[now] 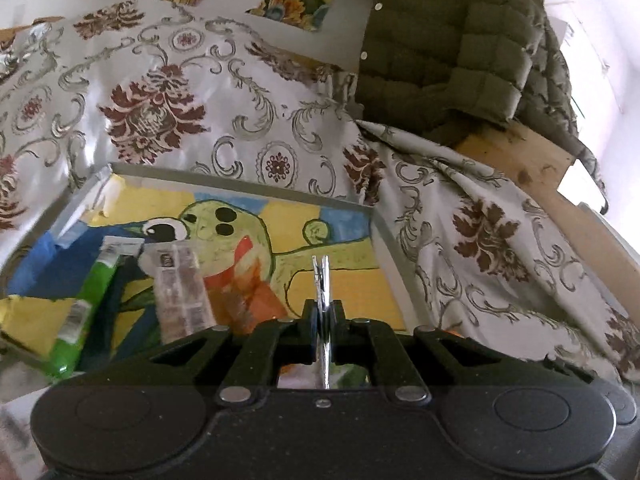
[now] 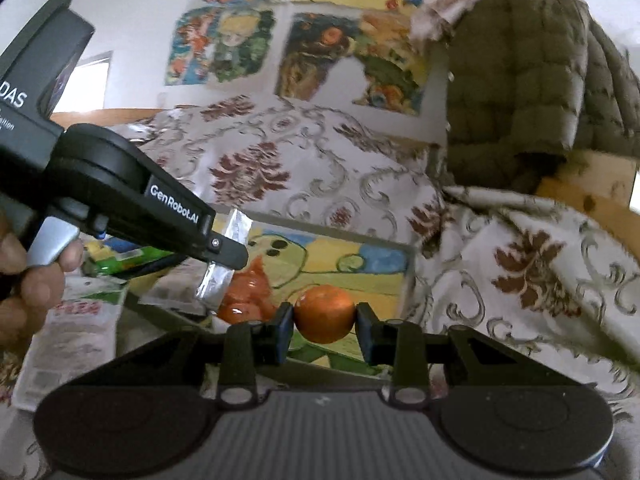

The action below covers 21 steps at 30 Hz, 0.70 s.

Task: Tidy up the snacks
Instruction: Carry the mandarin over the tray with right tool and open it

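Observation:
A shallow tray [image 1: 248, 188] with a painted cartoon frog on its floor lies on the patterned cloth. In it lie a green snack packet [image 1: 86, 304] and a pale printed packet [image 1: 180, 292]. My left gripper [image 1: 322, 276] is shut on the thin silver edge of a foil wrapper [image 1: 323, 312] above the tray; in the right wrist view it holds an orange-and-silver packet [image 2: 240, 292]. My right gripper [image 2: 324, 320] is shut on a round orange fruit [image 2: 325, 314] over the tray's near edge [image 2: 340, 364].
A floral cloth [image 1: 224, 92] covers the surface around the tray. An olive quilted jacket [image 1: 460, 40] hangs over a wooden piece [image 1: 532, 160] at the right. A white printed packet [image 2: 68, 344] lies left of the tray. Paintings [image 2: 352, 56] hang on the wall.

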{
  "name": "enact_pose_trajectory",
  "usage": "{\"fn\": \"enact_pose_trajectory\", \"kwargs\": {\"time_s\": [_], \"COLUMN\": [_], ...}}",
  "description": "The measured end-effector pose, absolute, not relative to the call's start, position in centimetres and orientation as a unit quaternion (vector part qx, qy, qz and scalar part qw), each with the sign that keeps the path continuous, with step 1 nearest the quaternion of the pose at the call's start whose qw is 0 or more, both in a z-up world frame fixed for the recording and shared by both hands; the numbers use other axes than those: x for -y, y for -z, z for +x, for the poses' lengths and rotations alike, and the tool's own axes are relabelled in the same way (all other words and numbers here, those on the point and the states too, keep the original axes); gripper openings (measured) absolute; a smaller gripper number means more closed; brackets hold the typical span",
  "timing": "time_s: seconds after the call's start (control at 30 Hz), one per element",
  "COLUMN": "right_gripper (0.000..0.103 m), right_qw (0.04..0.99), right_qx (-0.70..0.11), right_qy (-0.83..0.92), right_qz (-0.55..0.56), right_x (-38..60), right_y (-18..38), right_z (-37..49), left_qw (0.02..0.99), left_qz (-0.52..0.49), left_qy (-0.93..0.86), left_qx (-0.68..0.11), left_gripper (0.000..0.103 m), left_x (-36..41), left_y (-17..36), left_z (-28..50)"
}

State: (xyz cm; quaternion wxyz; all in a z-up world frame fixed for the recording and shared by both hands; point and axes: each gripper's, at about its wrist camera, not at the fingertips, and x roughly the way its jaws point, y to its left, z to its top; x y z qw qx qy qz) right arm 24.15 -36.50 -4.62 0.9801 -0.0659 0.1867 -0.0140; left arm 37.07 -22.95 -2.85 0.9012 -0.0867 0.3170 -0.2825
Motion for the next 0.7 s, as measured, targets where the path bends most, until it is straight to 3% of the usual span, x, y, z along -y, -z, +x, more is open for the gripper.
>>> {"fn": "enact_pose_trajectory", "kwargs": {"time_s": [0.5,0.7], "right_gripper": [0.038,0.043], "right_qw": [0.971,0.97], "right_qx": [-0.235,-0.239], "right_qy": [0.013,0.014], "right_qz": [-0.04,-0.039], "right_x": [37.6,37.7], "right_y": [6.8,6.9], "right_z": [26.6,26.5], "left_qw": [0.866,0.854], "left_qz": [-0.077,-0.076], "left_qy": [0.32,0.33], "left_qx": [-0.377,-0.396], "left_gripper": [0.005,0.008], "left_x": [25.6,25.4], "left_y": [5.8,6.2], "left_z": [40.7,41.7]}}
